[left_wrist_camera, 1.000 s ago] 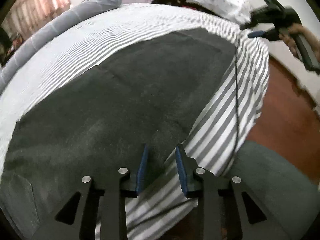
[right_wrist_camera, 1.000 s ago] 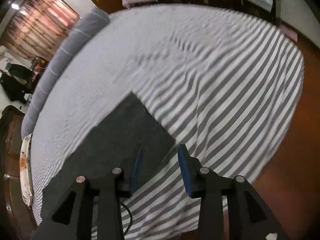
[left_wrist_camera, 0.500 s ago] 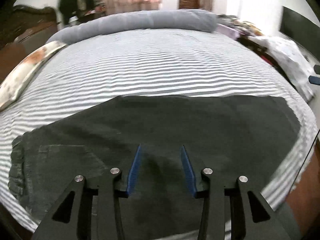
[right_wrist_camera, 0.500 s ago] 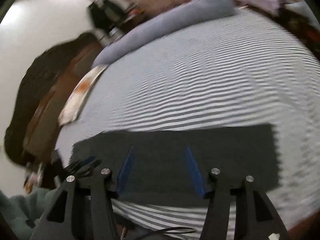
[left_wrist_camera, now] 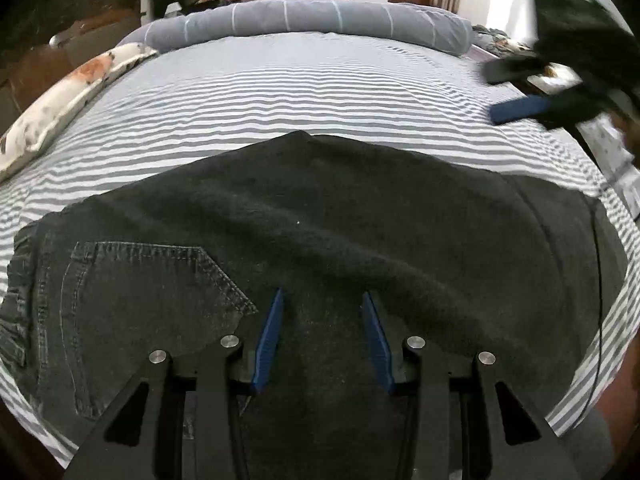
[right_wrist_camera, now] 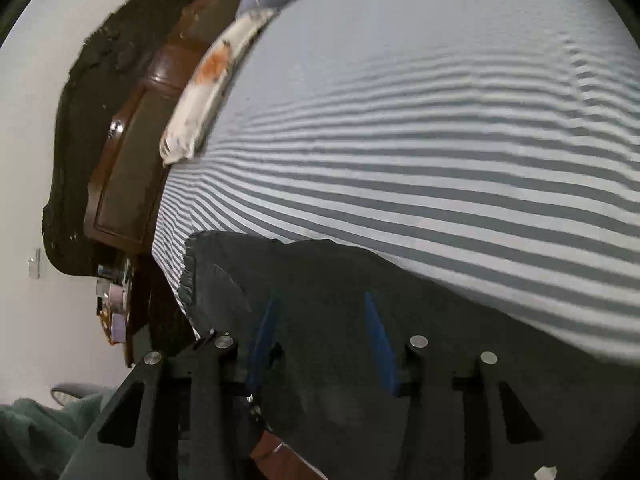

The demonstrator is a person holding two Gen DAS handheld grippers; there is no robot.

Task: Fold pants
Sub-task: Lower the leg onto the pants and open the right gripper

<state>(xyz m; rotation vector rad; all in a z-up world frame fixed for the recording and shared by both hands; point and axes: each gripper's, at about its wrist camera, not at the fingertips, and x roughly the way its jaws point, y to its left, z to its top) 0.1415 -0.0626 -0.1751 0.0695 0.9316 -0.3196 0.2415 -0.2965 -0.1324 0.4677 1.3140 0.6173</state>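
Observation:
Dark grey jeans [left_wrist_camera: 320, 232] lie flat across the near edge of a striped bed, back pocket [left_wrist_camera: 152, 292] at the left. My left gripper [left_wrist_camera: 322, 312] is open and empty, fingers hovering just over the jeans near the pocket. My right gripper [right_wrist_camera: 320, 320] is open and empty, over the jeans [right_wrist_camera: 320, 280] near their waist end. It also shows in the left wrist view [left_wrist_camera: 532, 92], blurred, above the bed at the far right.
The grey-and-white striped sheet [left_wrist_camera: 312, 92] covers the bed. A grey bolster [left_wrist_camera: 312, 20] lies along the far side and a floral pillow [left_wrist_camera: 64, 100] at the left. A dark wooden headboard [right_wrist_camera: 132, 140] stands left. A thin black cable [left_wrist_camera: 598, 300] hangs at the right.
Both grippers have swung left along the jeans toward the waist end. The left now sits over the pocket area; the right view has tilted and moved close to the headboard end.

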